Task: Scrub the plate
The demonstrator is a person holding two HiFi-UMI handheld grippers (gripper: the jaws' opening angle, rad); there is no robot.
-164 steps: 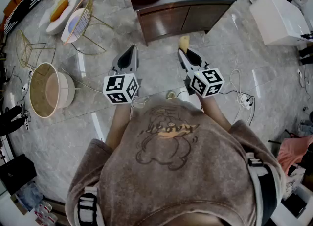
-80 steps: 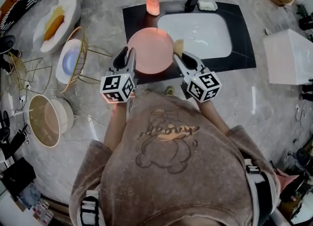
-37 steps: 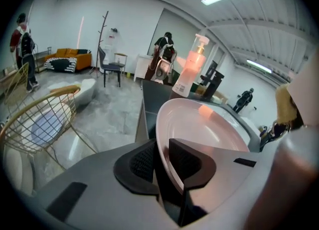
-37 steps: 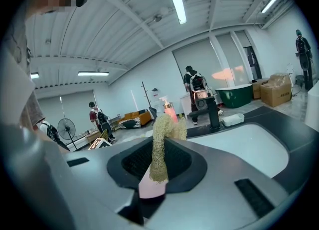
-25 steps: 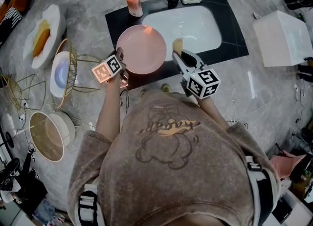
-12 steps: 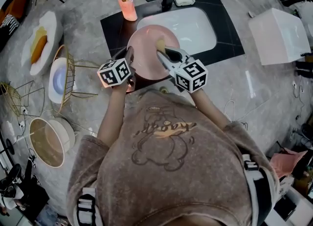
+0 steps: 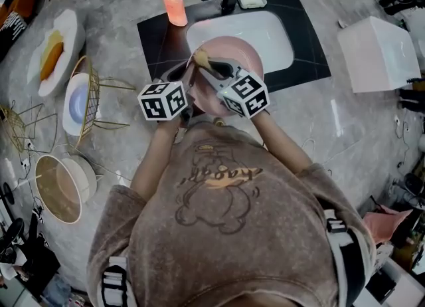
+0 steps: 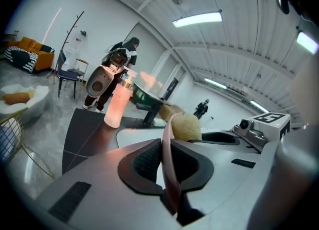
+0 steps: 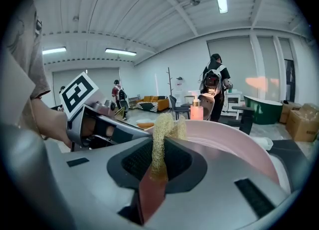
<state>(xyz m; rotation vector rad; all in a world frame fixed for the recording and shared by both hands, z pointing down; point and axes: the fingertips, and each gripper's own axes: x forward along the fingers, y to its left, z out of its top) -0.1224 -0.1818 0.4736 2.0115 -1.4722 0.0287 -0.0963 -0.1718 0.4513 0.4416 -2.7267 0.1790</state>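
The plate is round, pink and smooth. The scrubber is yellow, rough and like a net. A white sink lies just beyond both claws. The left claw is clamped on the plate's thin rim. The right claw is clamped on the scrubber, right against the plate.

Smooth glossy pink glaze – plate; coarse matt fibrous mesh – scrubber; glossy white sink; polished stone floor.
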